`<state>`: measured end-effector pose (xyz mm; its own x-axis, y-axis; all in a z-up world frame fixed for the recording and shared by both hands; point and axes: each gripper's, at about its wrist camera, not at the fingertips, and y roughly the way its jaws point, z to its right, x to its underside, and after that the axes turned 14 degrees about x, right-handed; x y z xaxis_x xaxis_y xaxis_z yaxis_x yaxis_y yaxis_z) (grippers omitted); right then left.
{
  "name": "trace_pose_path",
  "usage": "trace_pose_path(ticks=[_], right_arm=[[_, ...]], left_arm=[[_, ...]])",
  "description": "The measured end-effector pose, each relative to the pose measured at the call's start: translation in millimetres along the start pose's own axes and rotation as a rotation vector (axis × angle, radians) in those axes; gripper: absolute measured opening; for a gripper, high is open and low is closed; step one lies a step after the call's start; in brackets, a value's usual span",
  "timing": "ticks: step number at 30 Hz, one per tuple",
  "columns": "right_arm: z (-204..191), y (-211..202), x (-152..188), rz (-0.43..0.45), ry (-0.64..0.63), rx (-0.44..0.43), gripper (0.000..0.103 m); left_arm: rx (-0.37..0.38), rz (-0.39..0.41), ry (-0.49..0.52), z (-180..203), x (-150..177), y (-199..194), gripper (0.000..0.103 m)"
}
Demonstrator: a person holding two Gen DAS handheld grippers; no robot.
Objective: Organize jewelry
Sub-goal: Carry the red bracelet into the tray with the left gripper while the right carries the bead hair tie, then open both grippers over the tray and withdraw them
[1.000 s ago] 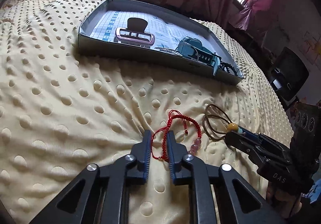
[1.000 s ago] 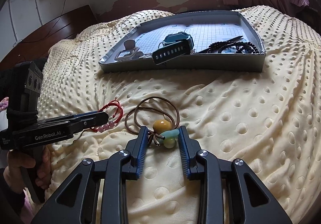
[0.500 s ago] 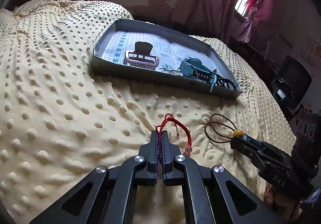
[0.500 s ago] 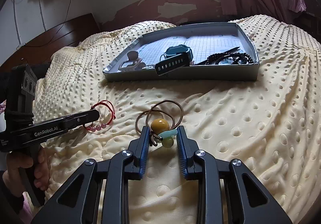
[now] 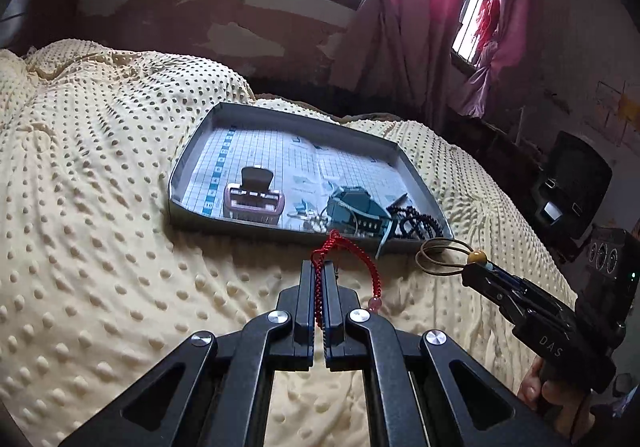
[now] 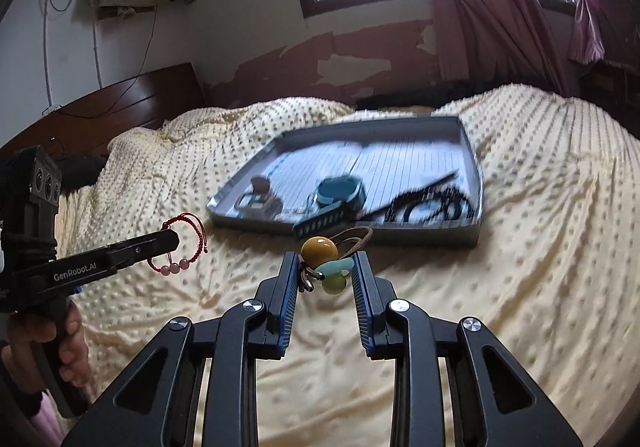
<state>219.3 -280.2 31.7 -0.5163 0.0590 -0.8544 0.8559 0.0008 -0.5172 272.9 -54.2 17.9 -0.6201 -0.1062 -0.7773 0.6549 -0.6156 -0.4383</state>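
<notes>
Both grippers carry jewelry above the bed, with the tray ahead of them.

The left gripper (image 5: 319, 279) has its jaws pressed nearly together on the cord of the red bracelet (image 5: 352, 259), whose loop and pink beads hang free below and to its right. The right gripper (image 6: 326, 267) pinches the hair tie (image 6: 332, 263) by its yellow and pale green beads, jaws part closed around them, the brown elastic loops pointing forward toward the tray. The grey tray (image 5: 180, 167) lies on the yellow dotted bedspread (image 5: 100, 207) straight ahead of both grippers, its long axis across their line of approach. It already holds a watch, a clip and dark beads. Neither gripper looks clearly the nearer to the tray's front wall.
</notes>
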Motion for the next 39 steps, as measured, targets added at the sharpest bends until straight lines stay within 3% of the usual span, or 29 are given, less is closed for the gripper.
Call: trace_pose_path(ticks=[7,12,19,31,33,39], right_arm=[[18.8,39.5,-39.2,0.060,0.074,0.006,0.024],[20.2,74.2,-40.1,-0.017,0.076,0.025,0.024],[22.9,96.9,-31.5,-0.116,0.068,0.030,0.024],[29.9,101.7,-23.3,-0.166,0.074,0.056,0.028],[31.0,100.7,-23.6,-0.163,0.080,0.061,0.037],[32.6,90.2,-28.3,-0.124,0.060,0.105,0.037]], left_arm=[[-0.055,0.021,0.013,4.9,-49.1,44.8,0.003],[-0.111,-0.012,0.003,-5.1,-62.7,85.9,0.003],[-0.135,-0.088,-0.022,-11.6,-51.2,119.1,0.003],[-0.191,-0.173,-0.029,-6.6,-40.6,132.2,0.003],[-0.193,-0.175,-0.030,-6.5,-40.5,130.0,0.003],[-0.199,-0.150,-0.038,-4.2,-42.4,119.8,0.006]])
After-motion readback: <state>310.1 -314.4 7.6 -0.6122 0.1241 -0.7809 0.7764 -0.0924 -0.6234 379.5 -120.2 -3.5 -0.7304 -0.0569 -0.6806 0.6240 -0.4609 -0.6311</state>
